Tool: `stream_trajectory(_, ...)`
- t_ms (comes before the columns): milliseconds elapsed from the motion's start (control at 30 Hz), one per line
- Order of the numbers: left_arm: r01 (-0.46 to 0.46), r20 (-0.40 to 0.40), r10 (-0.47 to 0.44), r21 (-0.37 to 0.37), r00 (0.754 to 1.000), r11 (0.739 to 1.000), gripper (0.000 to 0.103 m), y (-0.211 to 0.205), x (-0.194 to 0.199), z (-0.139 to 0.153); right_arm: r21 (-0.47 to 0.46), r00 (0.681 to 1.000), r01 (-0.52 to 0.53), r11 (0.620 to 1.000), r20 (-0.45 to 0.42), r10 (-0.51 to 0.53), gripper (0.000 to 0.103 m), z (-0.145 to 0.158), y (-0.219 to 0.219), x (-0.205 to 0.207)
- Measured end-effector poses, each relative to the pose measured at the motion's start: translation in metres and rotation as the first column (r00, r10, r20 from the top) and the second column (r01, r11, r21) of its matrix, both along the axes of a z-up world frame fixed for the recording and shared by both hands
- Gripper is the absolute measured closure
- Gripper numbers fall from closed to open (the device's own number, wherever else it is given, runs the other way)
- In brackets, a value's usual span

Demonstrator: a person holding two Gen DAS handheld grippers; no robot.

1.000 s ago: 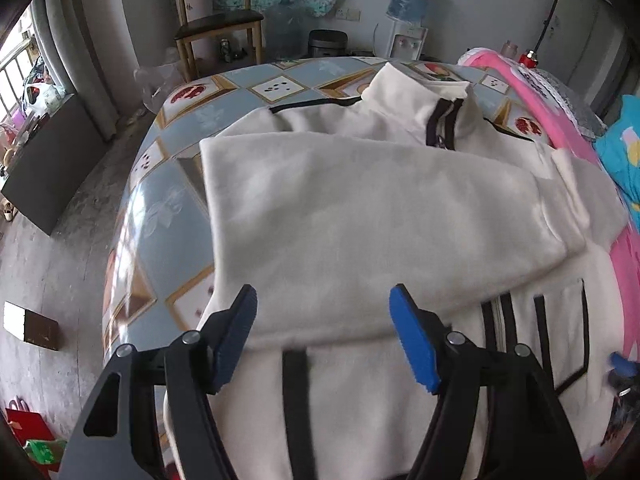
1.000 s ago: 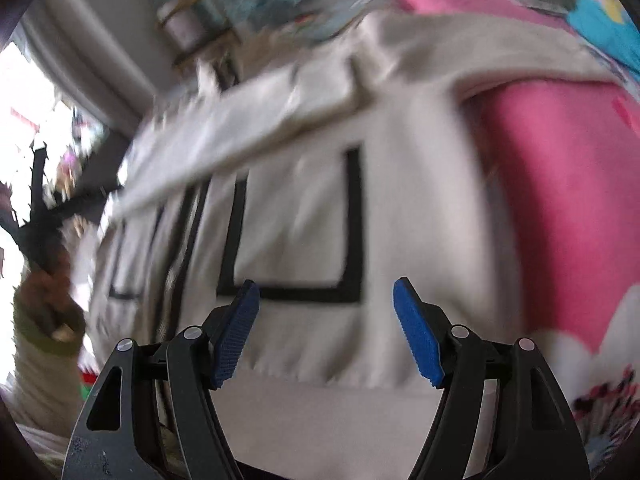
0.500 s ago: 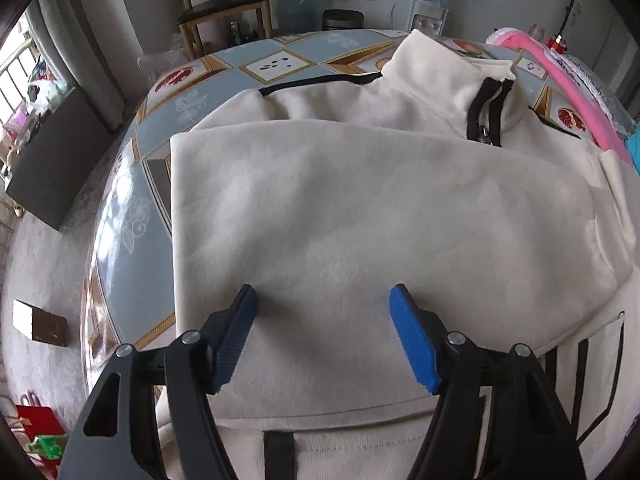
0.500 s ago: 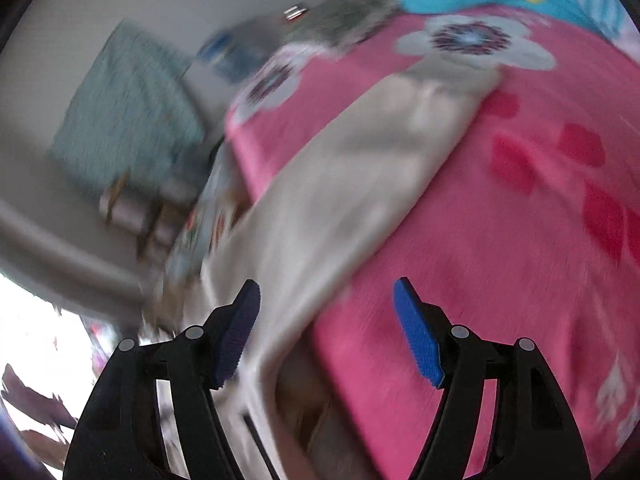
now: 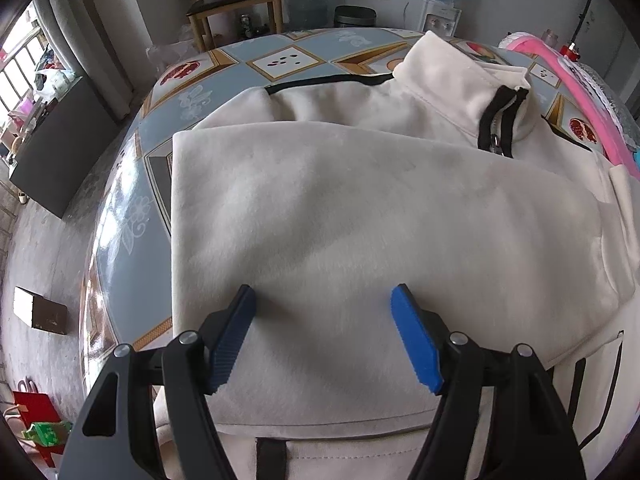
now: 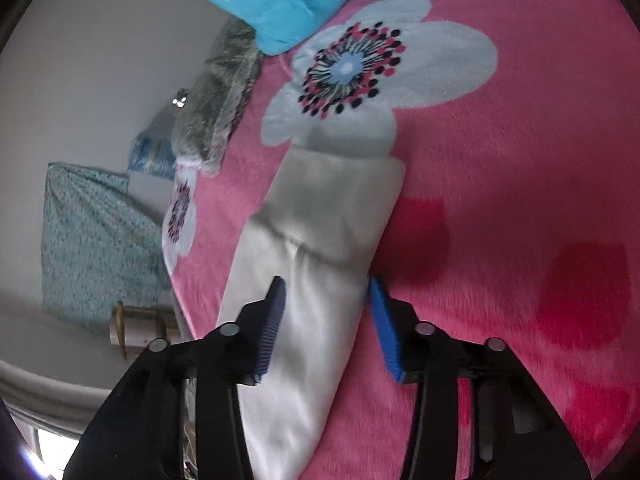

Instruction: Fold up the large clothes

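The right gripper (image 6: 326,320) has just been closing around the jacket's loose sleeve (image 6: 320,280), which stretches straight ahead over the pink blanket (image 6: 500,200), while the left gripper (image 5: 323,336) waits open above the jacket (image 5: 360,220).

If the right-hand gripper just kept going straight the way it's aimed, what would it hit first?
The right gripper would meet the cream sleeve first; its jaws, which have just been closing, already straddle it. The sleeve's cuff lies just ahead, on the pink flowered blanket. Depth is hard to judge.
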State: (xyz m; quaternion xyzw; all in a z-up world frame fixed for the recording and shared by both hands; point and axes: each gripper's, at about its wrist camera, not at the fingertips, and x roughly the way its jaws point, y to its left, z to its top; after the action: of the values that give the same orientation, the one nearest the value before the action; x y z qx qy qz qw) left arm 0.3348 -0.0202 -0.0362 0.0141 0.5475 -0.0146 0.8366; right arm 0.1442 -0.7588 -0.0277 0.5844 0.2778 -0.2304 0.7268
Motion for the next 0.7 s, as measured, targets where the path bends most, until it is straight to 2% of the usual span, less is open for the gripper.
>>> stream_trajectory(167, -0.006, 0.003, 0.006, -0.001, 1.0, 1.0, 0.034, 0.0, 0.0, -0.001, -0.028, 1.0, -0.003, 1.0, -0.027, 0.003, 0.09, -0.01, -0.003, 0.006)
stream_trajectory(267, -0.001, -0.003, 0.001, -0.005, 1.0, 1.0, 0.034, 0.0, 0.0, -0.001, -0.096, 1.0, -0.014, 0.995, -0.02, 0.012, 0.092, 0.008, 0.01, 0.001)
stream_trajectory(333, 0.006, -0.004, -0.006, -0.009, 1.0, 1.0, 0.034, 0.001, 0.0, -0.001, -0.186, 0.999, -0.047, 0.981, -0.008, 0.047, 0.092, 0.034, 0.025, 0.001)
stream_trajectory(400, 0.014, -0.002, -0.014, -0.008, 1.0, 1.0, 0.034, 0.002, -0.001, -0.001, -0.285, 0.995, -0.097, 0.954, -0.006, 0.1, 0.092, 0.066, 0.045, 0.004)
stream_trajectory(533, 0.037, 0.005, -0.037, -0.01, 0.999, 0.999, 0.034, 0.002, -0.003, 0.0, -0.411, 0.976, -0.18, 0.894, 0.04, 0.216, 0.093, 0.123, 0.095, 0.009)
stream_trajectory(600, 0.054, 0.008, -0.054, -0.016, 0.999, 0.998, 0.034, 0.001, -0.005, 0.001, -0.478, 0.957, -0.227, 0.848, 0.052, 0.286, 0.093, 0.153, 0.13, 0.016)
stream_trajectory(700, 0.073, 0.016, -0.073, -0.025, 0.997, 0.997, 0.034, 0.0, -0.01, 0.004, -0.582, 0.916, -0.292, 0.759, 0.058, 0.397, 0.093, 0.191, 0.194, 0.03)
